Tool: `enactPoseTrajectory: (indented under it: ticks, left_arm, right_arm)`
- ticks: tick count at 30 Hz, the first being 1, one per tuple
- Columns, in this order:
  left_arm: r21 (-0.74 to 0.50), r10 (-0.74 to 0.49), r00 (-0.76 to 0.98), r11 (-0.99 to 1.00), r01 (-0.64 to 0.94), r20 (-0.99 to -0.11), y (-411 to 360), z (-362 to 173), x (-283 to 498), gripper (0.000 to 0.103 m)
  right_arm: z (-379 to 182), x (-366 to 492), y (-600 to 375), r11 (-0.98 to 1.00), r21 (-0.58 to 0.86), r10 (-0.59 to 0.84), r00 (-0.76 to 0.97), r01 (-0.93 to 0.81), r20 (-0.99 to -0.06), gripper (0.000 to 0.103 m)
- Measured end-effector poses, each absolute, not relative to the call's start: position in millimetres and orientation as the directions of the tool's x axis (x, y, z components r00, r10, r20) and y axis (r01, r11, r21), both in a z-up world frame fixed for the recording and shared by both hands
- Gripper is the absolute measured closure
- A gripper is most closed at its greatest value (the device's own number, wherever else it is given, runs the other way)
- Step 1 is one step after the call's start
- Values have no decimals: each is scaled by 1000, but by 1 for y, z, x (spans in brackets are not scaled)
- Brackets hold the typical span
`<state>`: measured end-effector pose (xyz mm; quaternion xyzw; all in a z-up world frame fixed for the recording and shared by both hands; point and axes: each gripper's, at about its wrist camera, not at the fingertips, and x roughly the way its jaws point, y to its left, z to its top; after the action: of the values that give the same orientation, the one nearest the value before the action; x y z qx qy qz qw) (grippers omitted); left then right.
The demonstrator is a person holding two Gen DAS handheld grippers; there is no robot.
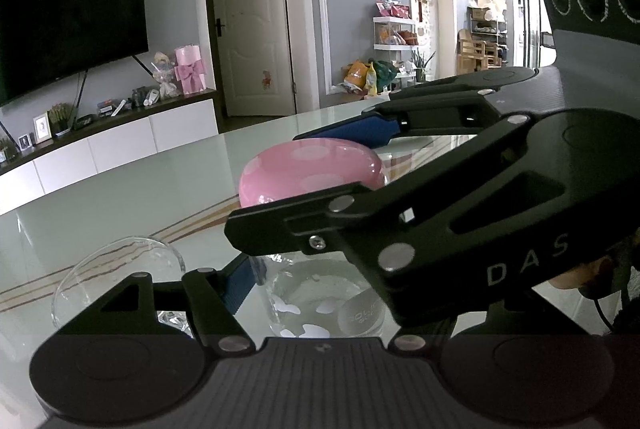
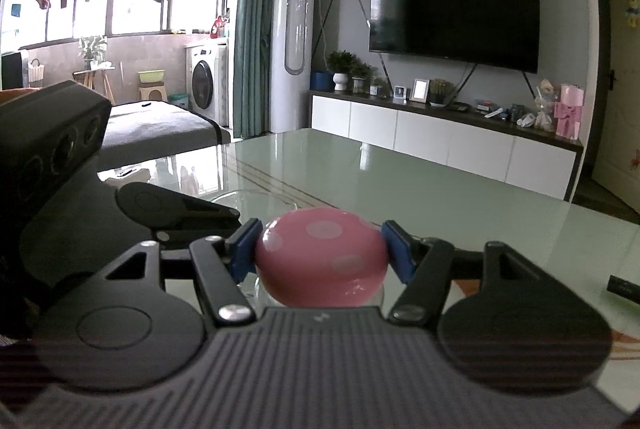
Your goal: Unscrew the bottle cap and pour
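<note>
A clear bottle (image 1: 304,309) with white spots stands on the glass table (image 1: 120,197) and has a round pink cap (image 1: 312,173) with pale dots. My left gripper (image 1: 312,281) is shut on the bottle's body below the cap. Its left blue pad touches the glass and its other finger is hidden behind the right gripper. My right gripper (image 1: 280,181) reaches in from the right. In the right wrist view the right gripper (image 2: 322,249) is shut on the cap (image 2: 320,269), one blue pad pressed to each side. The bottle neck is hidden.
An empty clear glass (image 1: 116,277) stands on the table just left of the bottle. In the right wrist view a dark flat object (image 2: 624,287) lies at the table's right edge. A white TV cabinet (image 2: 440,133) runs along the wall beyond the table (image 2: 440,197).
</note>
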<state>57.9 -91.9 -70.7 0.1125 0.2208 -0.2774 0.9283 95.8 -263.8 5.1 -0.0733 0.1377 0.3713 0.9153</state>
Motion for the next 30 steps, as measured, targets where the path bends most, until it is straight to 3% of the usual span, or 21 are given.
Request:
enactPoseTrajectory:
  ticks: [2,6,11,15,20,26,30]
  left_arm:
    - [85,-458,747,824,560,-481,-93,-69,60,29]
    - [91,-440,750,832,548,-494,-93,-67,63,28]
    - [70,-435,751,842,535,-497,-91,-63,60,14]
    - [63,-421,750,852,520,-510,-90,-62,59,11]
    - [84,-395,762,860,503,-513,-91,-60,54,17]
    - [88,-386,763,863,497,-519,-89,-59,54,29]
    - [91,-380,764,865,493,-522,-89,-57,54,30]
  right_arm:
    - [8,95,-261,717,-44,649,689,-696,-322,37]
    - [15,90,-258,733,-85,616,712,-675,-338,12]
    - [27,82,-256,732,-102,595,705,-674,-385,6]
    - [29,76,-252,744,-121,564,715,-657,-412,6]
    - [32,76,-247,781,-105,522,736,-616,-432,10]
    - [34,84,-242,819,-42,491,736,-573,-466,26]
    - [31,86,-236,823,-35,482,729,-568,-486,32]
